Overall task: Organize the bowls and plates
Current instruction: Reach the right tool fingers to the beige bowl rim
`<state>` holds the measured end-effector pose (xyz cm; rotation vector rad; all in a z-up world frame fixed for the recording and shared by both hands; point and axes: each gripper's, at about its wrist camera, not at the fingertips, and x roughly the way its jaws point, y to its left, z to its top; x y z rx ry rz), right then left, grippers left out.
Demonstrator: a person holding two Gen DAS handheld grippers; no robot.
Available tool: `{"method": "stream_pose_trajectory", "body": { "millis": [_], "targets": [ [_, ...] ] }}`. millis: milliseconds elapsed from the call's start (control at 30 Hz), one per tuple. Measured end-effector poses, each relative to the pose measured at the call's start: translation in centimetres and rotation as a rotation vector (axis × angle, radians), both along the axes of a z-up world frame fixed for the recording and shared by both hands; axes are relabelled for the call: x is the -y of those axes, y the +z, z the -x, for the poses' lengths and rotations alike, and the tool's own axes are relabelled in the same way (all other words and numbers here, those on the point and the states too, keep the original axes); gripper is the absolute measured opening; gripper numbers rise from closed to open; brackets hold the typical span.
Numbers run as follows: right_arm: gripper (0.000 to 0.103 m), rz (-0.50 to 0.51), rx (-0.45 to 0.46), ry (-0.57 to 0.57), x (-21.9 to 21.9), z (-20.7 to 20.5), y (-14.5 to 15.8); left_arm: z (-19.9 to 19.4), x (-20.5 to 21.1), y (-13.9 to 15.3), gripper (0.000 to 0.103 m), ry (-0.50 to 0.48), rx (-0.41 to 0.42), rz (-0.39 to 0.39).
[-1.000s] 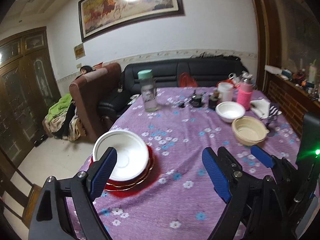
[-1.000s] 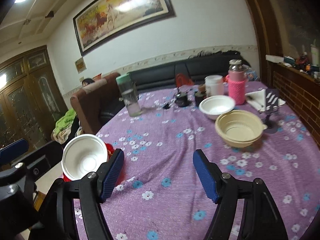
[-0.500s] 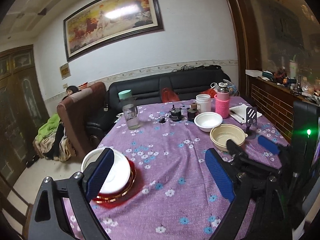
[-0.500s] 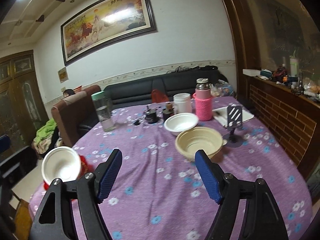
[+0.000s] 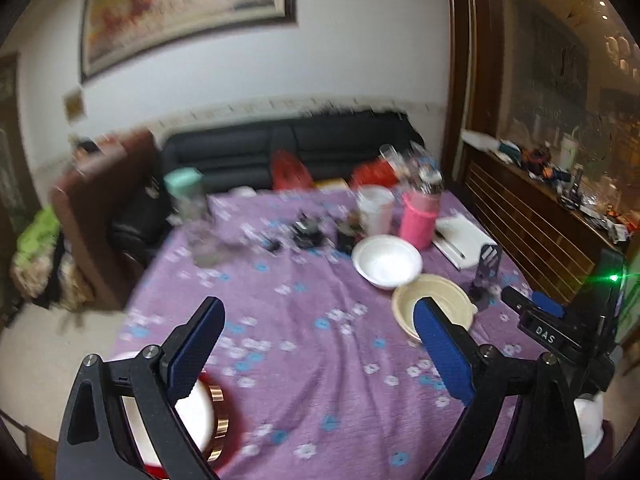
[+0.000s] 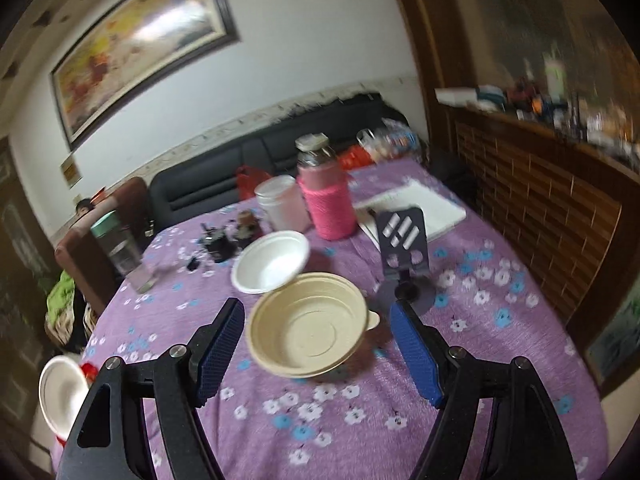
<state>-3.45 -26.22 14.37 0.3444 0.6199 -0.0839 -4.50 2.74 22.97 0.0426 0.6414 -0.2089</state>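
Note:
A beige bowl (image 6: 308, 328) sits on the purple flowered tablecloth (image 6: 480, 320), with a white bowl (image 6: 272, 266) just behind it. My right gripper (image 6: 318, 306) is open; the beige bowl shows between its blue pads, which do not touch it. Another white bowl (image 5: 196, 416) rests on a red, gold-rimmed plate stack (image 5: 218, 420) at the table's near left edge, partly hidden behind my left finger. My left gripper (image 5: 318, 308) hangs above bare cloth with its jaws opening and nothing between them. In the left wrist view, the beige bowl (image 5: 440, 292) and white bowl (image 5: 386, 260) lie ahead to the right.
Behind the bowls stand a pink-sleeved bottle (image 6: 328, 204), a white jar (image 6: 282, 204), a dark phone stand (image 6: 402, 244), a notepad (image 6: 420, 204) and small dark items (image 6: 218, 244). A green-lidded water bottle (image 6: 120, 248) stands far left. Sofas lie beyond, a wooden sideboard (image 6: 540, 208) to the right.
Both views have swung right across the table. The stacked white bowl has slid to the lower left edge, and the beige bowl now sits between the right fingers. The left jaws stand slightly wider.

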Motion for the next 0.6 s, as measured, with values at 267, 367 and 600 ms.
{"method": "stream_pose_trajectory", "body": {
  "millis": [267, 367, 600],
  "targets": [
    [0.074, -0.067, -0.151, -0.045, 2.0, -4.3, -6.4, -8.6, 5.2, -9.9, 0.087, -0.113, -0.272, 0.102],
    [0.074, -0.106, -0.191, -0.070, 2.7, -5.9, -8.5, -11.4, 6.4, -13.0, 0.087, -0.107, -0.363, 0.161],
    [0.074, -0.134, -0.219, -0.074, 2.4, -8.9, -11.1, -15.8, 8.3, -17.7, 0.087, -0.072, -0.453, 0.209]
  ]
}}
